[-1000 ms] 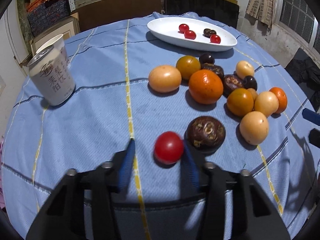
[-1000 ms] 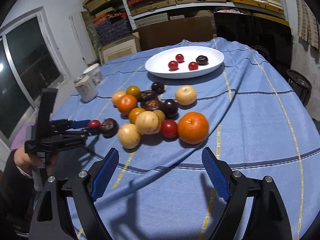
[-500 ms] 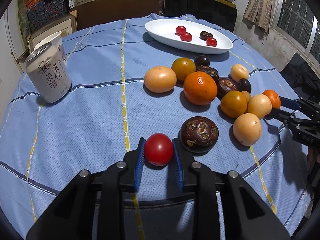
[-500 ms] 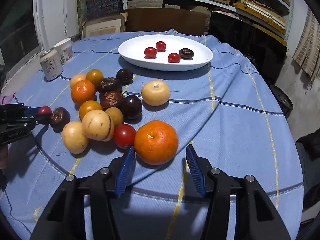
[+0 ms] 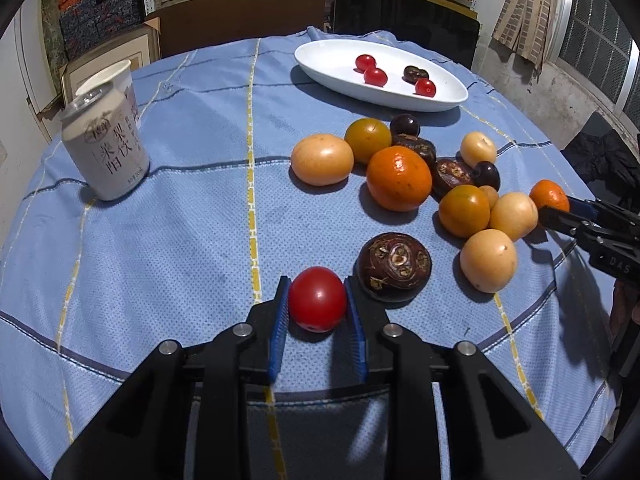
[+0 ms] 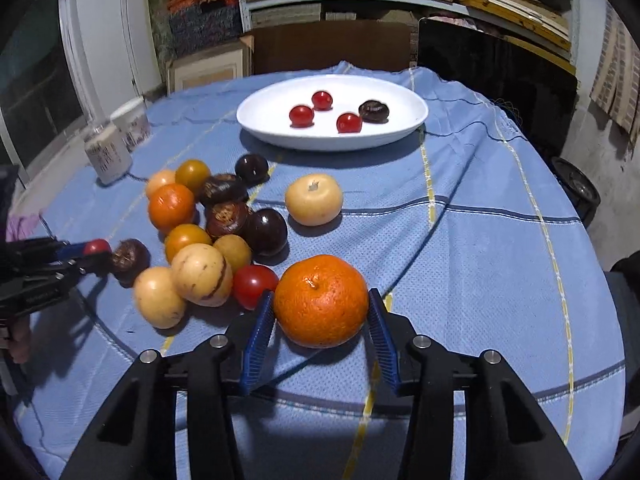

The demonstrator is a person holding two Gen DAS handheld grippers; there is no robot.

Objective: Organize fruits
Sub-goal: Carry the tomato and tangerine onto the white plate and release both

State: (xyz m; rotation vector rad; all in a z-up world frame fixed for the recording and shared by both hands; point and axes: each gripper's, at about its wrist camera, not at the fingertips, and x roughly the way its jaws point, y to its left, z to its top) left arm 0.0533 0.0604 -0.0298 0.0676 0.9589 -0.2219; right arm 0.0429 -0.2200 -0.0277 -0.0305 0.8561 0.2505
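Observation:
My left gripper [image 5: 316, 300] is shut on a red cherry tomato [image 5: 317, 299] that rests on the blue tablecloth; it also shows in the right wrist view [image 6: 96, 247]. My right gripper [image 6: 321, 307] is shut on a large orange [image 6: 321, 306], both blue pads touching its sides; the orange also shows in the left wrist view [image 5: 549, 196]. A white oval plate [image 5: 332, 62] at the far side holds three red tomatoes and one dark fruit. A pile of several orange, yellow and dark fruits [image 5: 400, 178] lies in the middle.
A dark brown fruit [image 5: 394, 266] lies just right of my left gripper. A red tomato [image 6: 255, 285] touches the left side of my right gripper. A drink can [image 5: 106, 144] and a paper cup [image 5: 114, 76] stand at the left. Shelves and a dark chair stand behind the table.
My left gripper closed on the red tomato. My right gripper moved in toward the large orange and closed on it.

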